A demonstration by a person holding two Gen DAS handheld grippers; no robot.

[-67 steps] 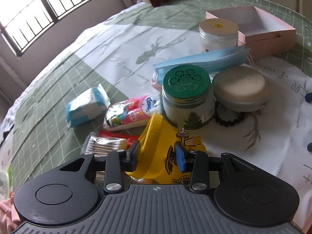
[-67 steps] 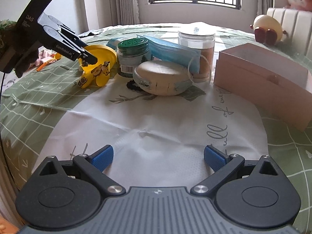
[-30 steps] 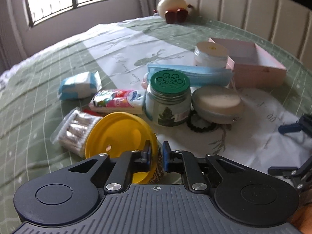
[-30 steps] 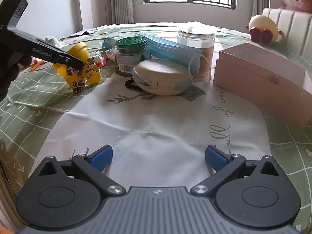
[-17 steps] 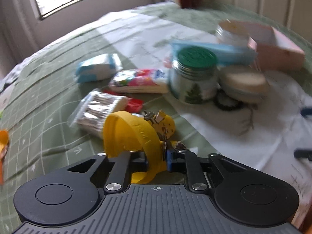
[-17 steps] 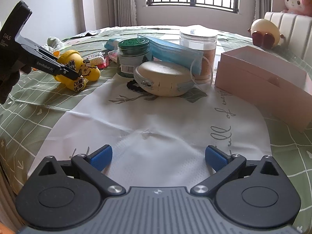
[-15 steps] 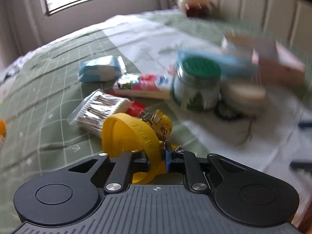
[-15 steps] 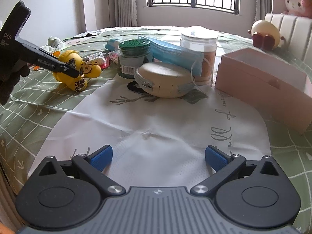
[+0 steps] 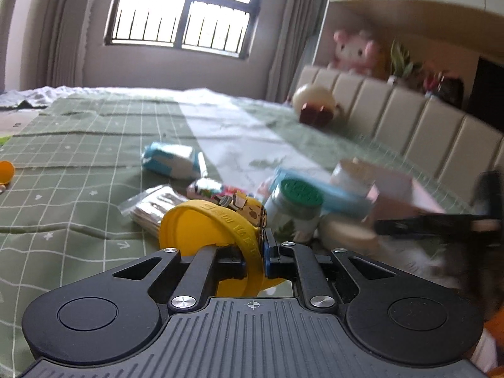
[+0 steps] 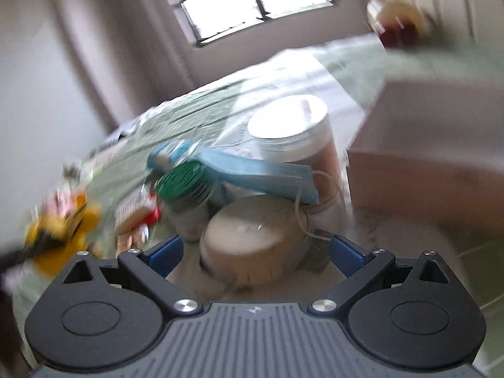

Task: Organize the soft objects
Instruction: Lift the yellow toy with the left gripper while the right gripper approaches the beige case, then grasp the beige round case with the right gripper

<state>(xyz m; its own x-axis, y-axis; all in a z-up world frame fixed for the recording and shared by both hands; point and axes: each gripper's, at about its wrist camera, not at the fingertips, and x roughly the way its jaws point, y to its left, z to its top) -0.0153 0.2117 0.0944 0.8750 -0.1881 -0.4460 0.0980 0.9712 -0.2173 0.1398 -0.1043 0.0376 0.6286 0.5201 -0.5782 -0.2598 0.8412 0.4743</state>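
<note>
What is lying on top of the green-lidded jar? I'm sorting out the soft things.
A blue face mask lies across the green-lidded jar, leaning on the clear canister behind. Anything beneath the mask is hidden.

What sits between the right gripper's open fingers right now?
In the right wrist view, the right gripper is open around the round cream case; the blue face mask lies just beyond.

left hand-held gripper [image 9: 254, 253] clamped shut, right hand-held gripper [image 10: 255, 249] spread wide
</note>
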